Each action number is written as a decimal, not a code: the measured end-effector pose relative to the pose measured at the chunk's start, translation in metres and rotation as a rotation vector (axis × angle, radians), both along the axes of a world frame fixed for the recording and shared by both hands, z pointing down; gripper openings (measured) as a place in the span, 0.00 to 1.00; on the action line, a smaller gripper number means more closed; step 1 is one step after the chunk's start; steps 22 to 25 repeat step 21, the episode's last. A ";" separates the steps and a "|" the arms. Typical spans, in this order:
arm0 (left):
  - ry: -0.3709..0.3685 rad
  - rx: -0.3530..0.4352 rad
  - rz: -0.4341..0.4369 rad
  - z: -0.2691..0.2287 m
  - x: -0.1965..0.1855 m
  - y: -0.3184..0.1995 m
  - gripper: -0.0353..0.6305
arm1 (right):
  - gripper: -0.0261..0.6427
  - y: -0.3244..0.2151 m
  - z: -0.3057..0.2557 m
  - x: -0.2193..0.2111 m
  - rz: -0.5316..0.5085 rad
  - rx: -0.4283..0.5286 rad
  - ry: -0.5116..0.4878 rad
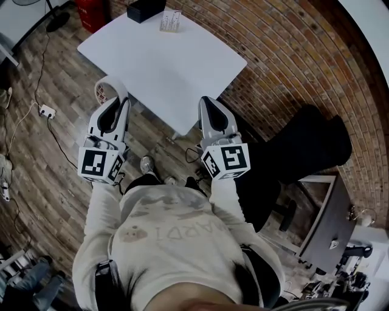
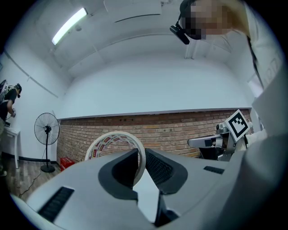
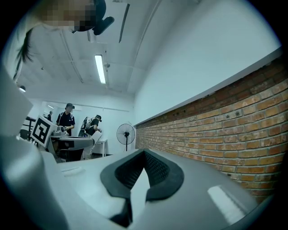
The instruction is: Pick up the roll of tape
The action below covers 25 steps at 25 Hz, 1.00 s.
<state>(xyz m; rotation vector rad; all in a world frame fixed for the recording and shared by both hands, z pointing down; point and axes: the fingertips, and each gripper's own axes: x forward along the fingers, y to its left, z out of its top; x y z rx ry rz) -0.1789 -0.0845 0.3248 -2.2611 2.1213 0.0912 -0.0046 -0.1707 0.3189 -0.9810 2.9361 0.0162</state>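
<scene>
The roll of tape [image 1: 104, 90] is a white ring with red print inside, held up in the air off the table's near left corner. My left gripper [image 1: 120, 101] is shut on its rim. In the left gripper view the roll of tape [image 2: 113, 143] stands upright on edge, its right side pinched between the two dark pads [image 2: 158, 167]. My right gripper [image 1: 205, 102] is level beside the table's near right edge. In the right gripper view the right gripper [image 3: 144, 153] has its tips together with nothing between them.
A white table [image 1: 164, 61] stands ahead with a black box [image 1: 146, 9] and a small card stand [image 1: 171, 21] at its far end. A brick wall and a black chair [image 1: 304, 152] are at the right. Cables and a power strip [image 1: 46, 110] lie on the wooden floor at the left.
</scene>
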 end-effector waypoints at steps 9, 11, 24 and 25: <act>-0.007 0.014 -0.001 -0.002 0.007 0.000 0.13 | 0.06 -0.001 0.001 0.004 -0.002 -0.004 -0.015; -0.007 0.014 0.000 -0.003 0.008 -0.001 0.13 | 0.06 -0.002 0.001 0.004 -0.003 -0.003 -0.015; -0.007 0.022 -0.008 -0.006 0.003 -0.007 0.13 | 0.06 -0.008 0.000 -0.001 -0.013 -0.002 -0.015; -0.007 0.022 -0.008 -0.006 0.003 -0.007 0.13 | 0.06 -0.008 0.000 -0.001 -0.013 -0.002 -0.015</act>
